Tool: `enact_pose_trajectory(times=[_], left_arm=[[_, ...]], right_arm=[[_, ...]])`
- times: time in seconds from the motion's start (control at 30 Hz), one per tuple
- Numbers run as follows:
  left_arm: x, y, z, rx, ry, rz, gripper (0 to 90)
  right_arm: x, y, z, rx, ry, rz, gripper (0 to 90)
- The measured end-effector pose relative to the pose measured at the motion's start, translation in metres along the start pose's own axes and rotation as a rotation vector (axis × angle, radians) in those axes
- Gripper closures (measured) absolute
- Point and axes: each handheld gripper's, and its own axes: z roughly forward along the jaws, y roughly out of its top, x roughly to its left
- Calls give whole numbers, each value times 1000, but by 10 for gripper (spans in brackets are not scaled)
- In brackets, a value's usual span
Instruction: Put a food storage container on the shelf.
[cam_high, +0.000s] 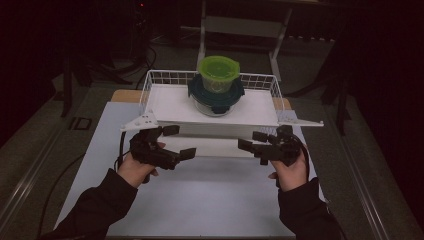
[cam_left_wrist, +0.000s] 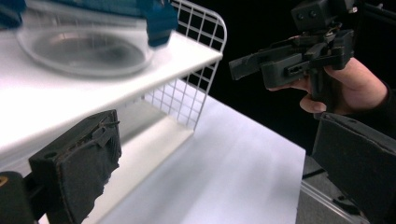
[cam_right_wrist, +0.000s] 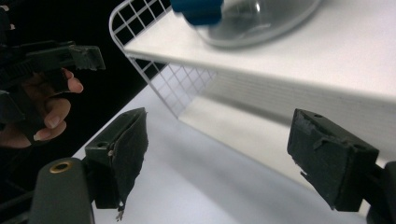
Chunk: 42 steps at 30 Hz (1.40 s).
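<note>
Left gripper (cam_left_wrist: 224, 163), jaws wide apart, near white shelf (cam_left_wrist: 93, 100) bearing clear container (cam_left_wrist: 84, 51); right gripper (cam_left_wrist: 247, 65) beyond.

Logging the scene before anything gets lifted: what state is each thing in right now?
Left gripper: open, holding nothing, in front of the shelf.
Right gripper: open, holding nothing, in front of the shelf.
Green-lidded container: lid on, stacked upright on the dark-lidded one.
Dark-lidded glass container: lid on, upright on the shelf.
White shelf: level, resting on the wire basket.
</note>
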Motion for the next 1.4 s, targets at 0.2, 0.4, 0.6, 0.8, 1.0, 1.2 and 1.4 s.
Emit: enact_pose_trajectory(times=[0.2,0.4,0.6,0.8,1.0,1.2,1.4], left_arm=[[-4,-22,-4,19,-4,18,8],[-8,-45,-4,34,-29,6,8],[-11,-63,-4,41,-41,25,8],[-14,-84,-4,69,-46,31,8],[-20,-107,-6,97,-38,43,8],[-20,-120,-8,103,-36,33,8],[-20,-137,-10,121,-27,28,8]], right_arm=[[-6,-25,3,17,29,20,198],[-12,-53,0,8,42,13,198],[-15,-69,-1,14,28,-5,198],[-19,-92,1,37,12,-12,198],[-26,-111,-1,47,-7,-2,198],[-30,-123,-5,60,-32,-7,198],[-33,-135,-15,62,-60,-11,198]])
